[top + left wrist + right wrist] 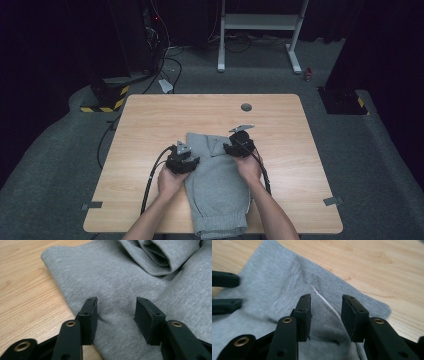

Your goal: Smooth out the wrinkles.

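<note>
- Left hand-held gripper (189, 161) sits at the left edge of the grey sweatpants (216, 185), its jaws parted over flat fabric in the left gripper view (116, 312), clamping nothing.
- The grey sweatpants lie folded mid-worktop (150, 125), cuffed end toward the near edge.
- Right hand-held gripper (231, 148) rests at the garment's upper right, jaws apart above a white drawstring (327, 302), pads clear of the cloth.
</note>
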A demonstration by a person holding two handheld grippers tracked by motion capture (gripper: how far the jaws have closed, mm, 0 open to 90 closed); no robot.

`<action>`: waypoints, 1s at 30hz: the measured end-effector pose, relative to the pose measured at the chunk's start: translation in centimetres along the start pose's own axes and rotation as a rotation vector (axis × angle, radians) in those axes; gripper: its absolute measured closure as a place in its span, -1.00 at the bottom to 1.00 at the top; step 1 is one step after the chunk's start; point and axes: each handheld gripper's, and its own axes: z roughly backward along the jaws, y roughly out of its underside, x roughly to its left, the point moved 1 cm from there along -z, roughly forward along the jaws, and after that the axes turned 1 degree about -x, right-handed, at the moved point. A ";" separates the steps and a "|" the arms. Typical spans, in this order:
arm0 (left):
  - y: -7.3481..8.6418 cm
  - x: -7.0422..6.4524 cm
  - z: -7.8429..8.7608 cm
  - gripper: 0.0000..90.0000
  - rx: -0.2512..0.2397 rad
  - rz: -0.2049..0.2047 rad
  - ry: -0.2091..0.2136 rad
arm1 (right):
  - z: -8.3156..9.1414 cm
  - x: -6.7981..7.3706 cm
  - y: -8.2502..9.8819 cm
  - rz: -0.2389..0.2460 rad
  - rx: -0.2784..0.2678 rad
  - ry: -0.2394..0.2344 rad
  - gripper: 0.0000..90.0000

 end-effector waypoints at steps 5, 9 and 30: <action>0.0 -0.2 -0.1 0.09 -0.008 0.008 -0.030 | -2.2 0.2 0.1 0.014 0.075 0.017 0.27; 0.0 -0.2 -0.1 0.08 -0.007 0.006 -0.032 | -2.6 0.2 0.3 0.031 0.098 0.001 0.76; 0.1 -0.2 0.0 0.09 -0.009 0.019 -0.030 | -0.2 -4.0 0.8 -0.119 -0.007 0.080 0.64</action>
